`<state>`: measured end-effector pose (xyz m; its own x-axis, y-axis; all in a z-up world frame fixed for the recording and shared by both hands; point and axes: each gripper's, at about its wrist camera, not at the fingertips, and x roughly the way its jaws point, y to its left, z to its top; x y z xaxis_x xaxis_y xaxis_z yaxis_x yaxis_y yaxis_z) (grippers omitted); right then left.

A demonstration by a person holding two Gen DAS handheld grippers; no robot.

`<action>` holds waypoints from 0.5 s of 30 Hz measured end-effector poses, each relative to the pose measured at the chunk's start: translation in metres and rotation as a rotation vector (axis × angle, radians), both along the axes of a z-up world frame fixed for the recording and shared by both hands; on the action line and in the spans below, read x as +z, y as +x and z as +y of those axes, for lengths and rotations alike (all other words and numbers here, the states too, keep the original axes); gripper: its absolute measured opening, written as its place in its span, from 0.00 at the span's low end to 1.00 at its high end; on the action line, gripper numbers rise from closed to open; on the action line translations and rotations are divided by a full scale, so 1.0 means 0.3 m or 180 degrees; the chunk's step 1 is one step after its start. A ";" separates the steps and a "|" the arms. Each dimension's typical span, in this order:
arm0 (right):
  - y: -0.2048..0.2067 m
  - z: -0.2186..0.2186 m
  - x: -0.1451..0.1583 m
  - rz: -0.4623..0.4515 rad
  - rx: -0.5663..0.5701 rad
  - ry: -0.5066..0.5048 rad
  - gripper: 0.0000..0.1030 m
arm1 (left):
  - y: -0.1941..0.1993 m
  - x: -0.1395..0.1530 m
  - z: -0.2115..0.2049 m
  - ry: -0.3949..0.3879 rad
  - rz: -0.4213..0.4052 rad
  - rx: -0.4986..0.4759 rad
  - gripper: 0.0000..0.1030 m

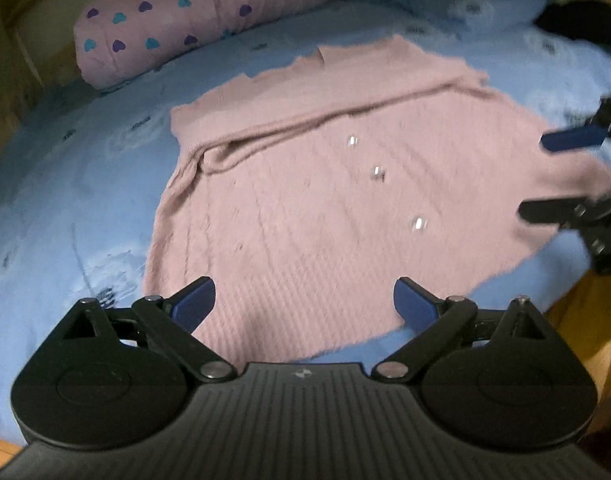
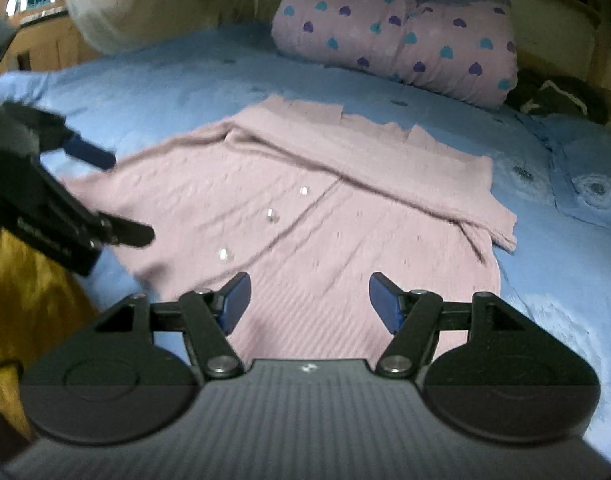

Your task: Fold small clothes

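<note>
Pink cardigan (image 1: pixel 305 208) lies flat on the blue bed (image 1: pixel 73 200), sleeves already folded across the top. Left tool (image 1: pixel 304 304) and right tool (image 2: pixel 309 302) both released, empty, above the hem. Next, probably: pinch the hem corners, fold upward.
</note>
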<state>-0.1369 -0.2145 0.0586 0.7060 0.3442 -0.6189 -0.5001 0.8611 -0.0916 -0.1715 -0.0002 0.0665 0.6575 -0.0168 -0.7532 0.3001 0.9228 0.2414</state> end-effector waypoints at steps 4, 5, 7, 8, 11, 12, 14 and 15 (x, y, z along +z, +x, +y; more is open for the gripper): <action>-0.041 -0.001 -0.019 0.0023 0.0007 -0.0182 0.66 | -0.019 -0.019 0.001 0.0120 0.0123 -0.0093 0.95; -0.046 -0.003 -0.024 0.0053 -0.0001 -0.0207 0.66 | -0.022 -0.028 0.001 0.0145 0.0149 -0.0106 0.95; -0.054 -0.006 -0.034 0.0107 0.0005 -0.0235 0.66 | -0.020 -0.055 -0.005 0.0275 0.0172 -0.0097 0.95; -0.060 -0.010 -0.040 0.0133 0.0027 -0.0238 0.66 | -0.016 -0.070 -0.008 0.0368 0.0162 -0.0084 0.97; -0.065 -0.016 -0.055 0.0206 0.0071 -0.0314 0.66 | -0.004 -0.101 -0.006 0.0477 0.0060 -0.0072 1.00; -0.066 -0.014 -0.064 0.0226 0.0074 -0.0388 0.66 | 0.005 -0.103 -0.003 0.0481 0.0041 -0.0070 1.00; -0.062 -0.009 -0.081 0.0213 0.0049 -0.0506 0.67 | 0.023 -0.108 0.000 0.0470 0.0025 -0.0064 1.00; -0.061 -0.011 -0.086 0.0207 0.0027 -0.0512 0.71 | 0.032 -0.110 0.002 0.0474 0.0008 -0.0071 1.00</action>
<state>-0.1551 -0.2177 0.0328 0.6603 0.2426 -0.7108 -0.5166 0.8336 -0.1953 -0.1618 0.0004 0.0336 0.6564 0.0806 -0.7501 0.3208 0.8700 0.3743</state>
